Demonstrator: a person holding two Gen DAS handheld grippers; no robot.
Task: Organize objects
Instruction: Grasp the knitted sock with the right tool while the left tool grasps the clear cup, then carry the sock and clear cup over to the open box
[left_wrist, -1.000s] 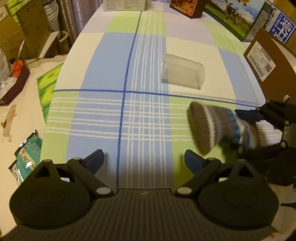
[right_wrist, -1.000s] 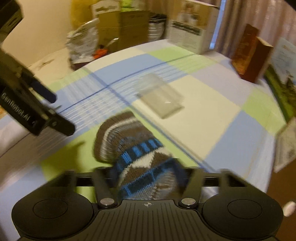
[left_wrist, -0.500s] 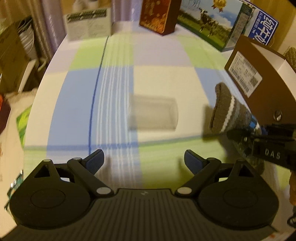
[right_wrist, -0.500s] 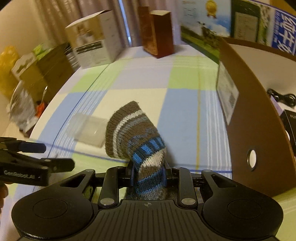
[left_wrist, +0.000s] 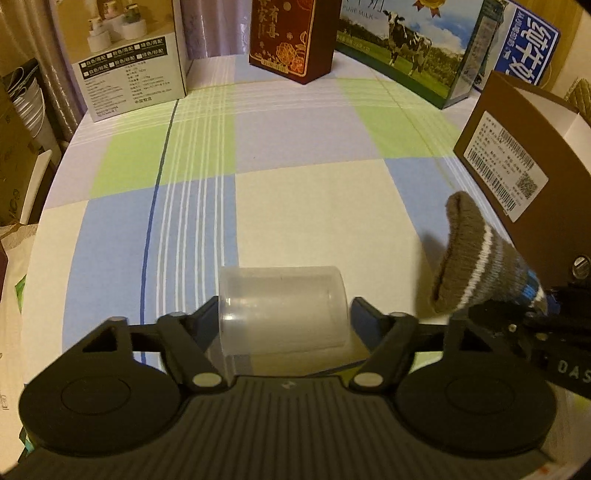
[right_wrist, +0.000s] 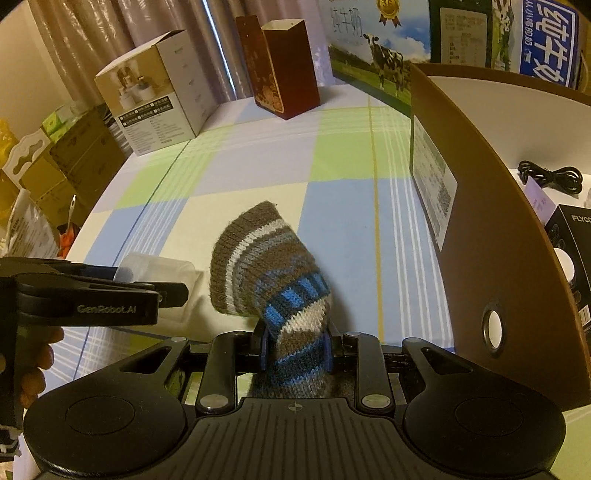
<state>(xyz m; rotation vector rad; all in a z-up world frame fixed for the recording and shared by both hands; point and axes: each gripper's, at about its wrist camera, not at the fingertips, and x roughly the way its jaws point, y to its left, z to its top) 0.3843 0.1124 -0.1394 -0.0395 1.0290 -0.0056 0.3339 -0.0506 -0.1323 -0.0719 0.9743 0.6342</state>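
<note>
Checked blue-green cloth covers the worktop (left_wrist: 303, 206). On it lies a clear plastic cup (left_wrist: 282, 308) between the spread left claw (left_wrist: 284, 314), not yet pinched; closing comes next, I judge. Right claw (right_wrist: 295, 350) clamps a brown-blue striped knitted sock (right_wrist: 266, 266), aloft beside a brown cardboard box (right_wrist: 476, 221). Open room ahead.

Cup (left_wrist: 282, 306) on table (left_wrist: 306, 206), sock (left_wrist: 476, 258) to its right.

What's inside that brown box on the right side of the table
Over the brown box's rim, the right wrist view shows a coiled black cable and a black carton. The wall hides anything deeper, and the sock is outside.
</note>
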